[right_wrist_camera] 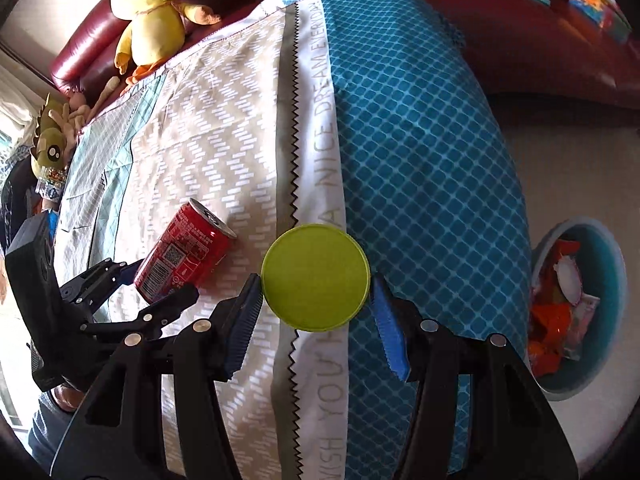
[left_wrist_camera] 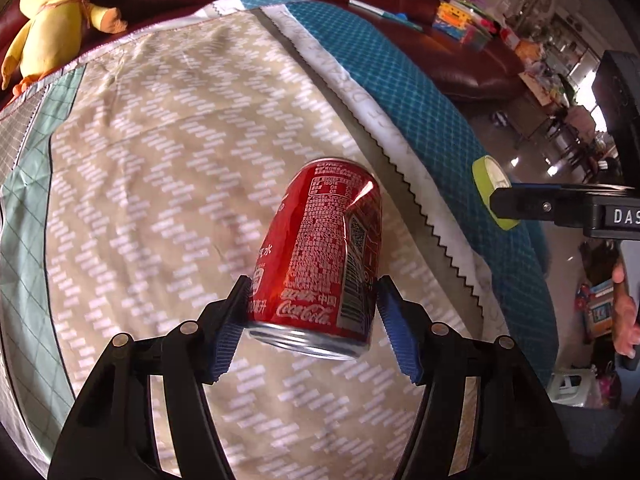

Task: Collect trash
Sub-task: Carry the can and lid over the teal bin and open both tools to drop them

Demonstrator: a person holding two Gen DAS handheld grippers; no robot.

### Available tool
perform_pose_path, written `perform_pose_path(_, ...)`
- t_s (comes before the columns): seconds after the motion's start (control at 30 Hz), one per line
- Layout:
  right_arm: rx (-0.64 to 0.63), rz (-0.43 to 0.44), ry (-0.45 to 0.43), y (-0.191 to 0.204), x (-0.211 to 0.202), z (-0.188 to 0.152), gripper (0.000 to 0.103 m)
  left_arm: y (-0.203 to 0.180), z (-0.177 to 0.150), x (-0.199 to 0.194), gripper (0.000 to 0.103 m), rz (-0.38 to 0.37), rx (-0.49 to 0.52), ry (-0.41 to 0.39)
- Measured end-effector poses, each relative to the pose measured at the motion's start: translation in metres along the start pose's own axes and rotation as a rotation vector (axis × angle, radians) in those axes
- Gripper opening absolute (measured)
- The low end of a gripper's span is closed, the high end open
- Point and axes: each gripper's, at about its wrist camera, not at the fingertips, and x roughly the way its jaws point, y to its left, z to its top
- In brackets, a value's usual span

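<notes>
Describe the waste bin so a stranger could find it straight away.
Start at the patterned bedspread and follow its blue diamond-print side to the edge. On the pale floor beside it stands a round teal plastic bin. It alone holds crumpled orange snack wrappers.

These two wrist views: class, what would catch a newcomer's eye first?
A dented red metal cola can is held off the patterned bedspread between the left gripper's fingers. The right gripper grips a flat lime-green round lid. A teal bin of wrappers stands on the floor at right.
</notes>
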Motion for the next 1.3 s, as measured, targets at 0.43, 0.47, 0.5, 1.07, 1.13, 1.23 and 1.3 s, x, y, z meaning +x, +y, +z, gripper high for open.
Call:
perform_pose_path(0.43,0.035,0.043,0.004,-0.024,-0.001,-0.015,0.053,-0.021,0.021,0.028,0.062,0.056,0.059,0.042)
perform_pose_path(0.47,0.039,0.048,-0.004,-0.026,-0.005,-0.016,0.053,-0.023,0.021,0.026,0.062,0.069,0.067,0.034)
perform_pose_path(0.5,0.041,0.051,-0.012,-0.029,-0.008,-0.015,0.053,-0.025,0.022,0.024,0.061,0.074,0.072,0.027)
perform_pose_path(1.07,0.213,0.03,-0.216,-0.155,-0.104,-0.052,0.053,-0.168,0.055,0.009,0.061,-0.032,0.238,-0.06)
perform_pose_path(1.13,0.251,0.005,-0.244,-0.181,-0.119,-0.064,0.053,-0.193,0.058,0.015,0.061,-0.051,0.271,-0.054)
perform_pose_path(1.23,0.297,-0.033,-0.275,-0.215,-0.137,-0.082,0.053,-0.233,0.061,0.026,0.061,-0.076,0.32,-0.044)
perform_pose_path(1.3,0.329,-0.053,-0.284,-0.236,-0.145,-0.094,0.053,-0.257,0.064,0.036,0.061,-0.099,0.342,-0.029)
